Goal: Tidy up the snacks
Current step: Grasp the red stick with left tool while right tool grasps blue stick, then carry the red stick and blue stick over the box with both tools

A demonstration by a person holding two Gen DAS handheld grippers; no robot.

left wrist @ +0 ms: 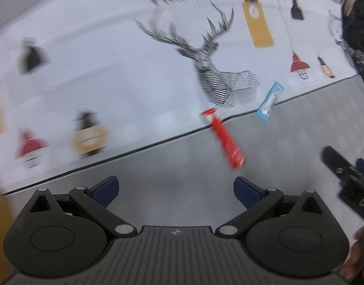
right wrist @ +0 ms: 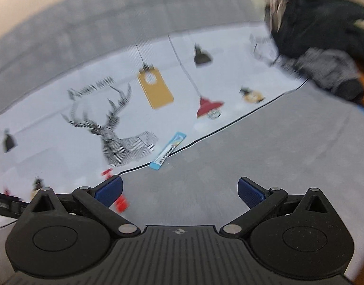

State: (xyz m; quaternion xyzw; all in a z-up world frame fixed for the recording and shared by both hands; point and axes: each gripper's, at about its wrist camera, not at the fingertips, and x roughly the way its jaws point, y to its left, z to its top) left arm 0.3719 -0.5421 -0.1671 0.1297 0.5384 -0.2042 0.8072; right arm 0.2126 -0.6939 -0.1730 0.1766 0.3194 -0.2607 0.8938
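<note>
A long red snack stick (left wrist: 223,137) lies across the edge between the white printed cloth (left wrist: 110,76) and the grey surface (left wrist: 289,137). A blue snack stick (left wrist: 270,101) lies further right on that same edge. My left gripper (left wrist: 176,191) is open and empty, short of the red stick. In the right wrist view the blue snack stick (right wrist: 168,150) lies ahead across the cloth edge, and the red snack stick (right wrist: 120,201) shows partly behind my left finger. My right gripper (right wrist: 180,191) is open and empty. The right gripper (left wrist: 346,178) also enters the left view at the right edge.
The white printed cloth (right wrist: 63,118) bears a deer head, lamps and a yellow tag as flat prints. Dark clothing (right wrist: 319,47) is piled at the far right on the cloth. The grey surface (right wrist: 277,154) spreads right of the cloth. Both views are motion-blurred.
</note>
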